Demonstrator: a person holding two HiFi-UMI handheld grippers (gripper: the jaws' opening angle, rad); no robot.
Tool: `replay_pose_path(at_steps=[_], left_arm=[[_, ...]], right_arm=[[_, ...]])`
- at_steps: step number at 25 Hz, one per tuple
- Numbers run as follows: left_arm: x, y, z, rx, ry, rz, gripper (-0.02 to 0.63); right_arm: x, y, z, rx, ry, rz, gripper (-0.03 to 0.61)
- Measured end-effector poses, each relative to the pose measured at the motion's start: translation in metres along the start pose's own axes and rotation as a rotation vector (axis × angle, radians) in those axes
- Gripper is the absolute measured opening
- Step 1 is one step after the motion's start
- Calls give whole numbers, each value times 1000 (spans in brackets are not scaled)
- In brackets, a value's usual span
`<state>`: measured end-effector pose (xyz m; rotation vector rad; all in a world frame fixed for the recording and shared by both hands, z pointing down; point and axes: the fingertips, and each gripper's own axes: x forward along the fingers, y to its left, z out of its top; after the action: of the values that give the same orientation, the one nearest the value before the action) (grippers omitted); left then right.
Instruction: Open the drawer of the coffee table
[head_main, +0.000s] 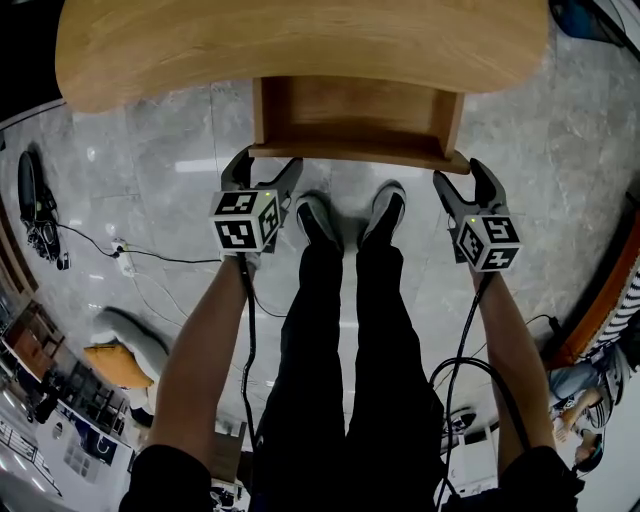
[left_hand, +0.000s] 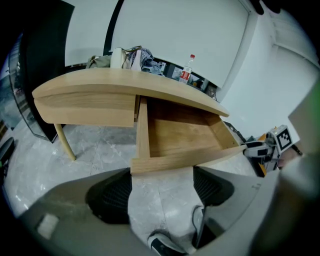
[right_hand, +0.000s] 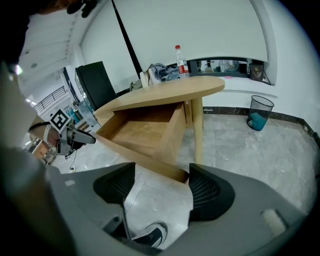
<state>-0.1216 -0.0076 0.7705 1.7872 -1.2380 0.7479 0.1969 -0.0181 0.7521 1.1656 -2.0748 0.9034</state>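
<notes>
At 12 o'clock in the head view, coffee table (head_main: 300, 45), pale wood, curved top. Drawer (head_main: 355, 115) stands open under it, sticking out toward the person, nothing visible inside.

Left gripper (head_main: 265, 168) at 11 o'clock, by the drawer front's left end. Jaws wide apart, tips just beside the front board's corner; cannot tell if they touch it. Left gripper view: left gripper (left_hand: 160, 185) spread wide, only floor (left_hand: 160, 200) and a shoe toe between the pads, drawer (left_hand: 175, 135) at 12 o'clock just past the tips, left corner of its front board over the gap. Nothing clamped.

Right gripper (head_main: 463, 180) at 1 o'clock, by the drawer front's right end, also wide. Right gripper view: right gripper (right_hand: 162, 187) spread, floor and a shoe toe between the pads, drawer (right_hand: 140, 130) at 11 o'clock, its near corner just at the right pad's tip. Nothing held.

Shoes (head_main: 318, 215) on grey marble floor (head_main: 150, 150) between the two grippers, just below the drawer front. Cable (head_main: 160, 258) on the floor at 9 o'clock.

Bottle (left_hand: 186, 75) stands upright at the table's far edge. Bin (right_hand: 260, 112) on the floor at 3 o'clock in the right gripper view, well apart from the table.
</notes>
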Motion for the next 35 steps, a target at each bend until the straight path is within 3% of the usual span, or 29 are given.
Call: replay_pose_path(at_steps=[5,9,14,17,20,25,29,32,35], left_arm=[[4,4,-2,47,-7,12,385],[-5,12,-6,96,40,13,385],[-63,59,34,80,-18,97,378],[-116,92,101,146,-106,160,355],[-177,116,198,172,-243,228,315],[-282,123,395,114,-585,270,208],[-369,86,525,13,-828,208,106],[-411,35,572,76,-905,174,95],[-425,-10,569,159,-879,149,96]], right_arm=[[3,-1,-2,-9,3,5,330],[-8,-2,-1,-21,26,11,324],[-46,-18,49,-43,-41,-49,305],[-84,-35,112,-2,-145,-109,293],[-125,-48,184,3,-247,-145,276],[-164,-34,319,-74,-416,-132,241],[-195,8,404,-147,-503,-93,133],[-224,38,458,-142,-579,-70,107],[-257,69,497,-131,-641,-49,83]])
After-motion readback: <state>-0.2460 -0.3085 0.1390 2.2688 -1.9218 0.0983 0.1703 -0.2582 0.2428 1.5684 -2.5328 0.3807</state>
